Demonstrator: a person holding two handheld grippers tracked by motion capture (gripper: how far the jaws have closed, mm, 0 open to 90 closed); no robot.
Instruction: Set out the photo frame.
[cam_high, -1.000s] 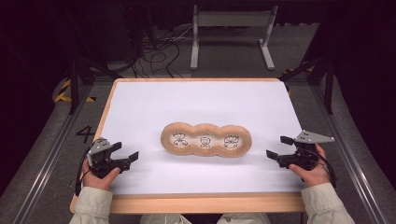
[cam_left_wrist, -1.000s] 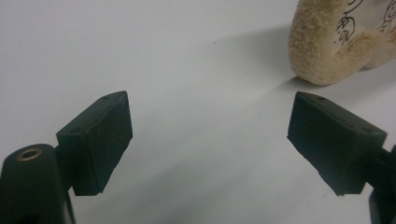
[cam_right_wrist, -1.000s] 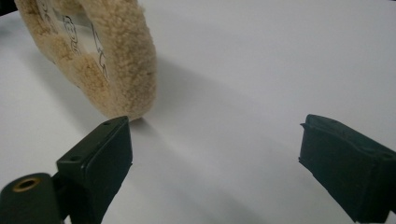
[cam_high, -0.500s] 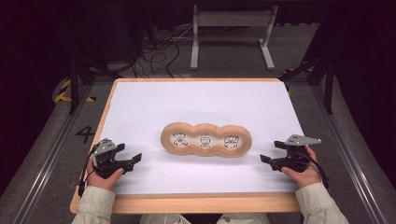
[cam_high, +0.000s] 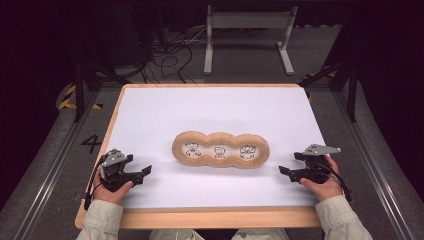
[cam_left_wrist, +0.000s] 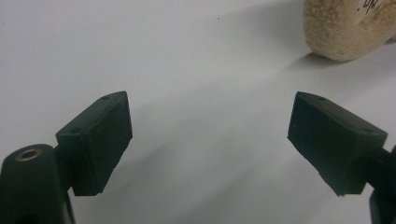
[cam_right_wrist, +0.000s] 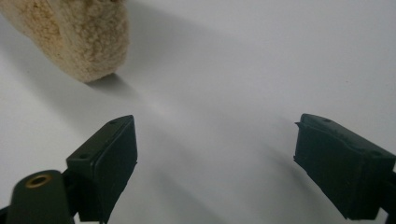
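High view: three-lobed plush cushion, mid-table, between your left gripper and right gripper. Likely light, soft; pinch a fuzzy end lobe.
Left gripper view: fingers spread, empty; cushion ahead-right.
Right gripper view: fingers spread; cushion ahead-left.

table bright | surroundings dark | soft shadows | close views blurred

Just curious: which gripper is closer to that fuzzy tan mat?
Right, slightly. The right gripper sits just off the mat's right end; the left gripper waits farther off its left end.
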